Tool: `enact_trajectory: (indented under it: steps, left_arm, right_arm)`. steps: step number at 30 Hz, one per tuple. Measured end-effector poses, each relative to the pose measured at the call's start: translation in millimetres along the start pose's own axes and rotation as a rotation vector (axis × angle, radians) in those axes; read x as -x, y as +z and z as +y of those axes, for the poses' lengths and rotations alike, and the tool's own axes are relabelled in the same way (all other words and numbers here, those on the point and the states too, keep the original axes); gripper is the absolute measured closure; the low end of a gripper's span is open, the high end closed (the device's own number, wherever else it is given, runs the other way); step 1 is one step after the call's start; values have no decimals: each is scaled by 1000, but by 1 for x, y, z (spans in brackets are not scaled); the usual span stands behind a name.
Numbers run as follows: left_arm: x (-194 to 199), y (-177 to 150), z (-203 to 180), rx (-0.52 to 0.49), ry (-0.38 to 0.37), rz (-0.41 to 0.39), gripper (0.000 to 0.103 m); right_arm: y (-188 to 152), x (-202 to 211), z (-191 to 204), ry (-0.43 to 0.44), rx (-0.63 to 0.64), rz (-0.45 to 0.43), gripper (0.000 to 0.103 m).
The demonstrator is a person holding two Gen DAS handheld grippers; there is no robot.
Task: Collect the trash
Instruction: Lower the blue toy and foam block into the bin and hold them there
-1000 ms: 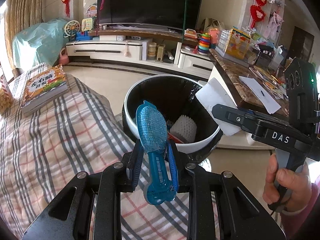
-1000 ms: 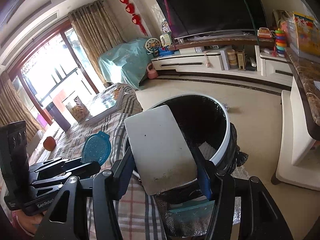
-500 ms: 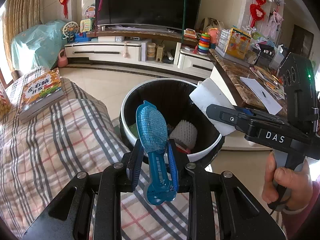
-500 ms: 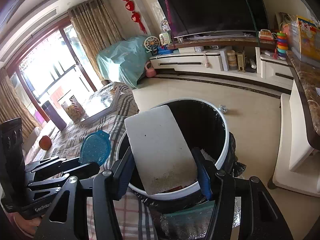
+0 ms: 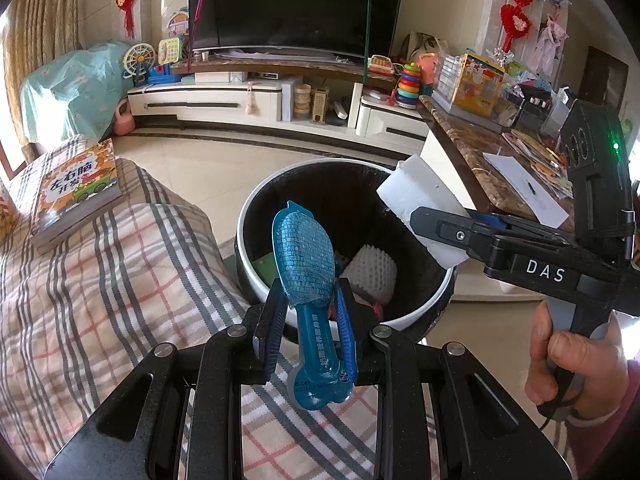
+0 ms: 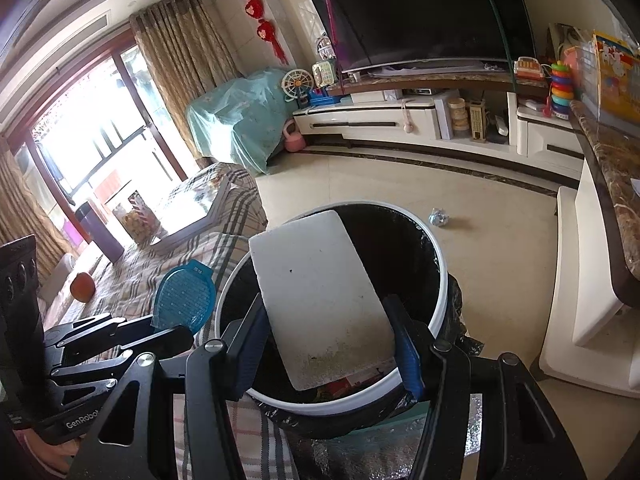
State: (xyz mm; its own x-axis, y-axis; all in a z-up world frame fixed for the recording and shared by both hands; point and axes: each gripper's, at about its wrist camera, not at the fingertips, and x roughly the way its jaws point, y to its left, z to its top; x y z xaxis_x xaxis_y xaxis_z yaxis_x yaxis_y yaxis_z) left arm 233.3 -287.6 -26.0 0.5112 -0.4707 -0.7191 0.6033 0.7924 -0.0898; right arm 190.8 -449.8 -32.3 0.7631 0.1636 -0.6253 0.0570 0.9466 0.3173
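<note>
Over the black-lined trash bin, both loads have edged closer in the last second. Right tongs clamp the white foam slab above its mouth; left tongs grip the blue plastic package at the near rim. Both look ready to drop.

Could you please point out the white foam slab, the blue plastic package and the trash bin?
white foam slab (image 6: 320, 300), right wrist view, flat face.
blue plastic package (image 5: 306, 256), left wrist view, wide top.
trash bin (image 5: 245, 256), left wrist view, white rim.
</note>
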Motion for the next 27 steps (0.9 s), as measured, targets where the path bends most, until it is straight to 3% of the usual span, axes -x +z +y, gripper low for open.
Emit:
enact_trajectory:
  steps: [27]
  left_arm:
    - [-21, 14, -6, -13, 13, 19, 80]
  right_arm:
    - [13, -12, -12, -16, -12, 11, 43]
